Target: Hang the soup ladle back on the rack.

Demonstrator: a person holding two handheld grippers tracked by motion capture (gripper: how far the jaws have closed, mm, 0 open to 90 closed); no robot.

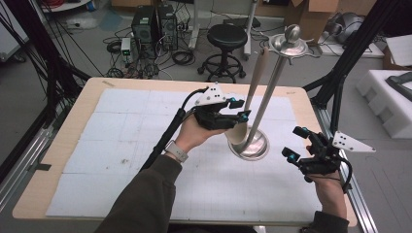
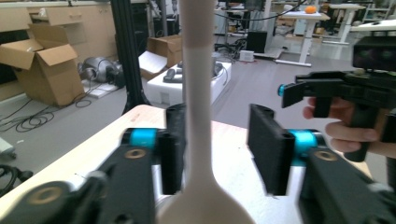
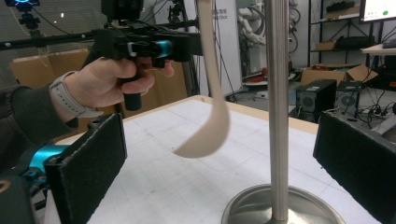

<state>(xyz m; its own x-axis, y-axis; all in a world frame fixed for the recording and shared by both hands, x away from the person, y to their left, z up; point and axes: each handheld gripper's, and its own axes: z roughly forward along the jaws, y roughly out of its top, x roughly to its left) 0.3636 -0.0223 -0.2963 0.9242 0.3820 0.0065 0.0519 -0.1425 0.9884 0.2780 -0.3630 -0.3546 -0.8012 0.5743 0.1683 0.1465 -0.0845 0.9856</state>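
A tall steel stand (image 1: 272, 92) rises from a round base (image 1: 250, 145) at the table's middle right. A beige ladle (image 1: 257, 73) hangs beside the pole, its top end at the rim of the stand's top disc and its bowl just above the base. My left gripper (image 1: 241, 109) is around the ladle's lower handle. In the left gripper view the handle (image 2: 198, 93) lies against one pad, with a clear gap to the other, so the gripper (image 2: 223, 140) is open. My right gripper (image 1: 294, 143) stands open and empty right of the base, facing the pole (image 3: 278, 93) and the ladle (image 3: 212, 93).
The table (image 1: 121, 160) has a white gridded mat with a wooden border. A black stool (image 1: 226, 46), computer towers and cables sit on the floor behind it. Black frame struts stand at the left and right, and white foam blocks (image 1: 388, 97) lie to the right.
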